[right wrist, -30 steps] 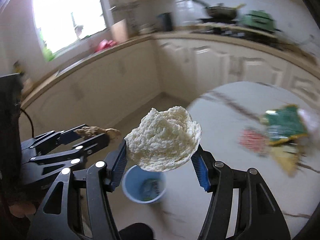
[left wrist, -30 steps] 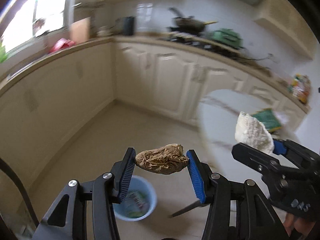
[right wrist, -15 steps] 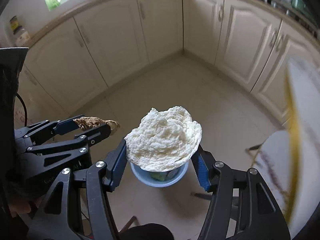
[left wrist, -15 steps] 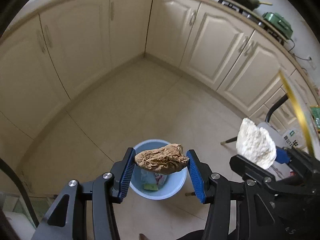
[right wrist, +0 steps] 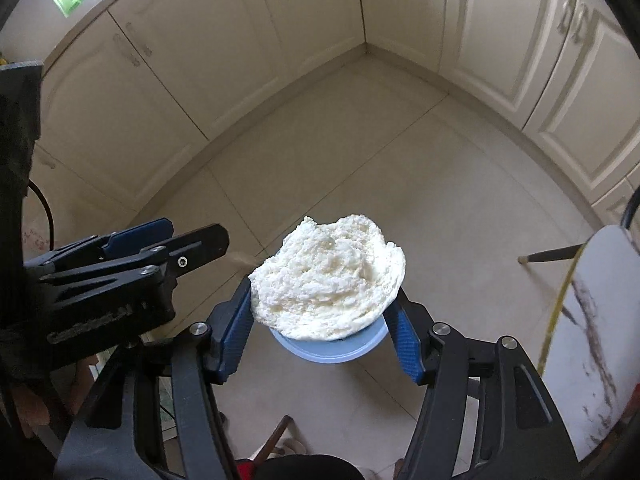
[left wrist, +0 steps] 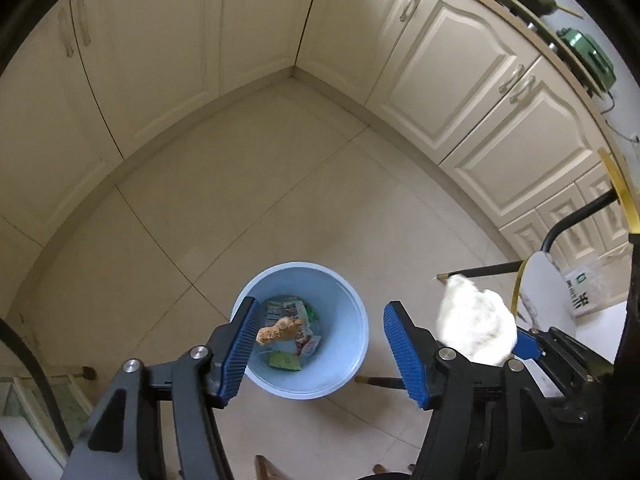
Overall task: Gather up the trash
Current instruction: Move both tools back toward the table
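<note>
Left jaws: the left gripper (left wrist: 320,344) has its jaws apart and opening, with nothing pressed between the blue pads.
Brown wad: a crumpled brown paper wad (left wrist: 280,330) shows just inside the left-hand pad, free of both pads and seen against the inside of the bin, so it looks to be dropping.
Right jaws: the right gripper (right wrist: 322,330) has its jaws opening slightly; the white crumpled tissue wad (right wrist: 328,276) sits between the pads, its edges touching both, and I judge it not yet released.
Key relation: the light blue trash bin (left wrist: 352,312) lies straight below and ahead of both pairs of jaws; in the right wrist view only its near rim (right wrist: 332,352) peeks out under the white wad.
Long axis: the white wad lies with its wider span across the jaws, pad to pad.
Nearer hand: the left jaws frame the bin's mouth squarely; the right jaws sit just beside them, also over the rim.
Next call: probably a wider opening of the right jaws while staying above the bin.
Bin contents: several wrappers (left wrist: 298,312) lie at the bottom; the exact number cannot be told.
Count: two grippers, two wads, one bin.
</note>
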Tool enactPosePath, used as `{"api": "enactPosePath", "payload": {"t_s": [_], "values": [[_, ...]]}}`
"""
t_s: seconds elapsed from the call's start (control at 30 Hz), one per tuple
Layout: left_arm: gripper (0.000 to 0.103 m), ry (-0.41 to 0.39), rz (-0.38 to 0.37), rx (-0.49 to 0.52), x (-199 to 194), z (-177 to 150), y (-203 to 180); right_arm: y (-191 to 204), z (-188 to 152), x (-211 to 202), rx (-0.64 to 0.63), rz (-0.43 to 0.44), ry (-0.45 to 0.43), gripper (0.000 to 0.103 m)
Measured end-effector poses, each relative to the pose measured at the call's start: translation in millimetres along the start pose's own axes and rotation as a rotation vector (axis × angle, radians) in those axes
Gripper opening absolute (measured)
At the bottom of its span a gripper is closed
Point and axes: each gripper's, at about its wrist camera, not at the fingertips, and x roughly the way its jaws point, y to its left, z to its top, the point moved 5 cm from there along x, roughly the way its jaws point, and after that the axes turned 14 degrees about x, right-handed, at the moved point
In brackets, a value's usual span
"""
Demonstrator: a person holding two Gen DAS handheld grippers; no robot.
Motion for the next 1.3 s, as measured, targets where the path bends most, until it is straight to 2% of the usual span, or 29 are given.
{"api": "enactPosePath", "payload": {"t_s": [0.07, 0.1, 0.13, 0.27, 0.47, 0.53, 0.77, 0.93, 1.03, 1.17, 1.23, 1.3], "values": [[0.061, -0.001, 0.018, 0.007, -6, 1, 0, 1, 0, 0, -0.002, 0.009, -0.005, 0.07], [0.061, -0.007, 0.02, 0.0, -10, 1, 3, 3, -3, -3, -0.006, 0.008, -0.011, 0.081], [0.061, -0.012, 0.021, -0.006, -13, 4, -1, 5, -3, -3, -0.011, 0.009, -0.016, 0.084], [0.061, -0.045, 0.037, -0.013, -40, -2, 8, 10, -3, -16, -0.021, 0.012, -0.043, 0.084], [0.061, -0.114, 0.137, 0.031, -92, -10, -6, 16, -6, -51, -0.031, 0.0, -0.107, 0.086], [0.061, -0.149, 0.199, 0.054, -115, -15, -12, 19, -10, -71, -0.041, -0.023, -0.149, 0.089], [0.061, -0.314, 0.3, 0.066, -206, -35, -47, 31, -22, -156, -0.069, -0.044, -0.307, 0.094], [0.071, -0.439, 0.378, 0.118, -258, -45, -106, 35, -40, -220, -0.092, -0.048, -0.429, 0.096], [0.074, -0.505, 0.352, 0.182, -271, -45, -163, 24, -52, -264, -0.084, -0.076, -0.52, 0.101], [0.078, -0.571, 0.305, 0.28, -283, -56, -229, -7, -66, -320, -0.032, -0.106, -0.612, 0.101], [0.08, -0.599, 0.266, 0.318, -286, -71, -257, -34, -77, -350, -0.001, -0.145, -0.674, 0.103], [0.087, -0.613, 0.226, 0.361, -280, -85, -281, -55, -88, -372, 0.033, -0.177, -0.711, 0.103]]}}
